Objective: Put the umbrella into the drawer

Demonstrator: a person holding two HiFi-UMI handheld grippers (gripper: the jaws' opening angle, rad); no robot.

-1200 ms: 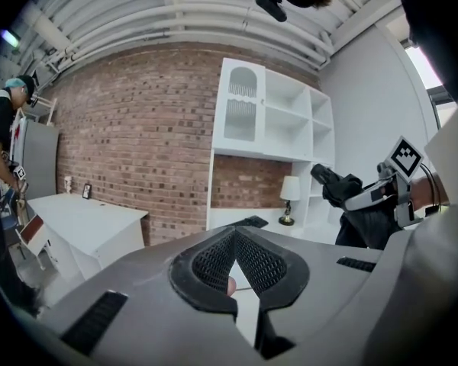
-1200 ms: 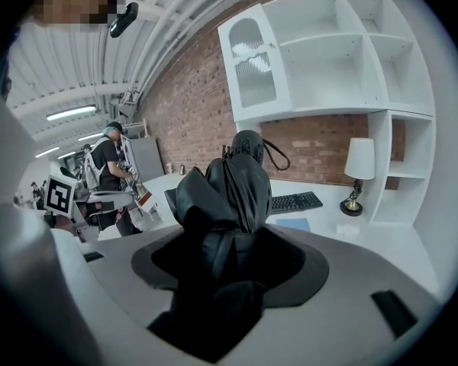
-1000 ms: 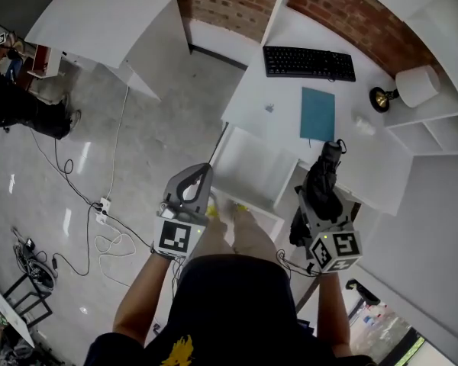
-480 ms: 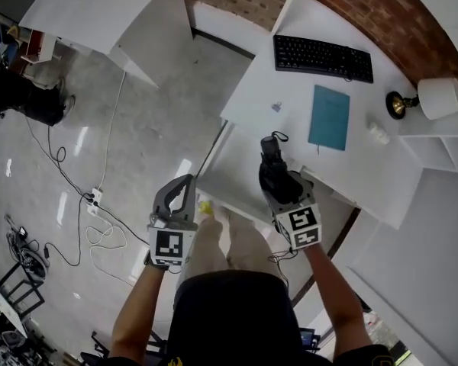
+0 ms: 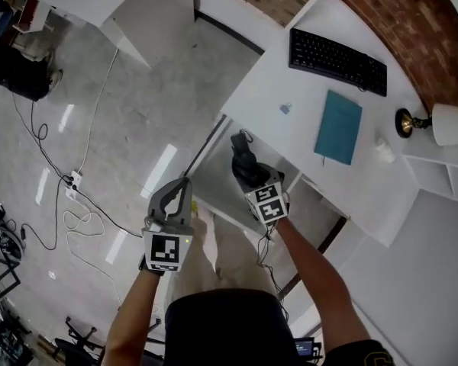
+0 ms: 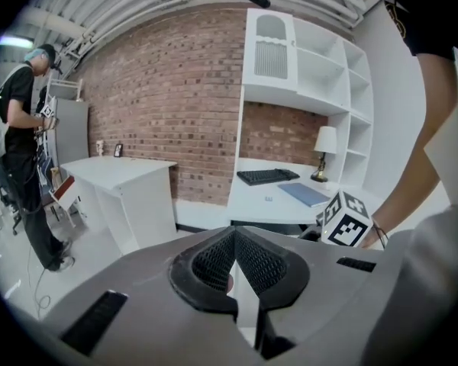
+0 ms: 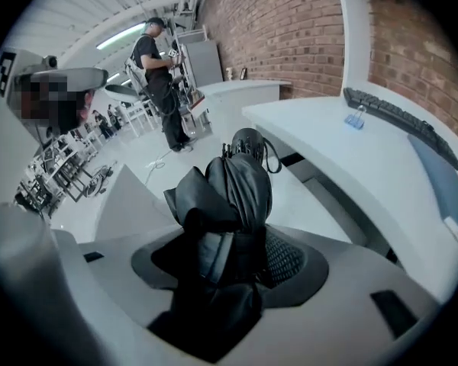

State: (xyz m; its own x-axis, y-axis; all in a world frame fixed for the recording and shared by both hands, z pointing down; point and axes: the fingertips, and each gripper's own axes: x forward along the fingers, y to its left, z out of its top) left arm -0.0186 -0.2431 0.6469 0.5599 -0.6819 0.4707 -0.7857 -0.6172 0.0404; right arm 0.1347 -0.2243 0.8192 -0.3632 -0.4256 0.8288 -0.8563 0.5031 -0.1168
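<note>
Now the umbrella (image 5: 246, 161), folded and black, had come down from mid-right of the frame to just over the open drawer (image 5: 212, 177) at centre, so I judged release was near. My right gripper (image 5: 252, 180) clamped its bundled cloth, jaws fairly wide. My left gripper (image 5: 179, 195) hung empty at lower left, jaws together.

On the white desk (image 5: 271, 90) lie a black keyboard (image 5: 337, 52), a teal notebook (image 5: 339, 126) and a small binder clip (image 5: 285, 108) — a lamp (image 5: 450, 124) stands right of the notebook. Cables (image 5: 84, 235) trail over the grey floor (image 5: 130, 105) to a power strip (image 5: 75, 181). A person in black (image 6: 23, 143) stands beside another white table (image 6: 130, 181) — brick wall (image 6: 160, 97) behind.
</note>
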